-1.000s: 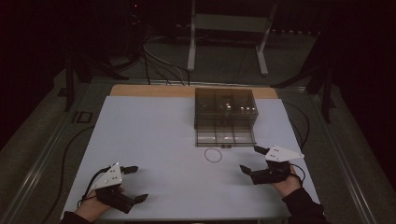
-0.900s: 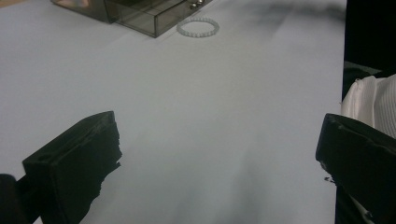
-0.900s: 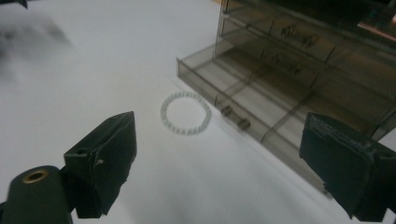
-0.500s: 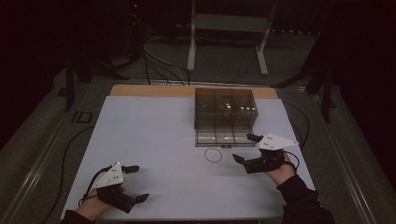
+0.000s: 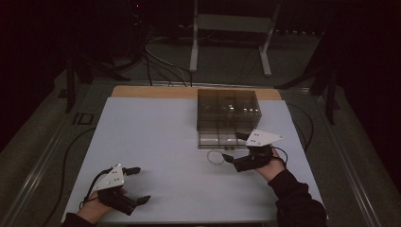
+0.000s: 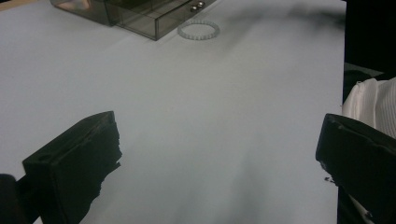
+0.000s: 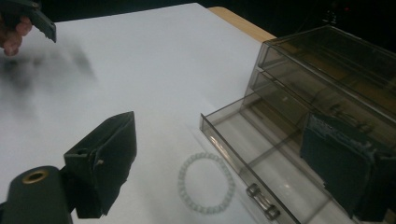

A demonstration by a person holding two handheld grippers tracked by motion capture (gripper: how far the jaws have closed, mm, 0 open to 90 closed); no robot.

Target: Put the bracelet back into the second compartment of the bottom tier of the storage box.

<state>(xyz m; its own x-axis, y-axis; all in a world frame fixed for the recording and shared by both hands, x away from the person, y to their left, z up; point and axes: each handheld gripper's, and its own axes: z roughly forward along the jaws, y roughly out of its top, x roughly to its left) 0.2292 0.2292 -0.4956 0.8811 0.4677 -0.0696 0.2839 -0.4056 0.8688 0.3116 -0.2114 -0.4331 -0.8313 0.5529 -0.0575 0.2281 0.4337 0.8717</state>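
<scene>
Both jaws spread wide, nothing held. Left gripper [image 5: 133,185] low at the near-left of the white table [image 5: 156,137], well apart from the rest. Right gripper [image 5: 235,147] just beside the pale beaded bracelet [image 7: 205,183] — flat on the table, touching nothing, right in front of the open bottom drawer [image 7: 254,154] of the smoky clear drawer box [image 5: 228,112].
</scene>
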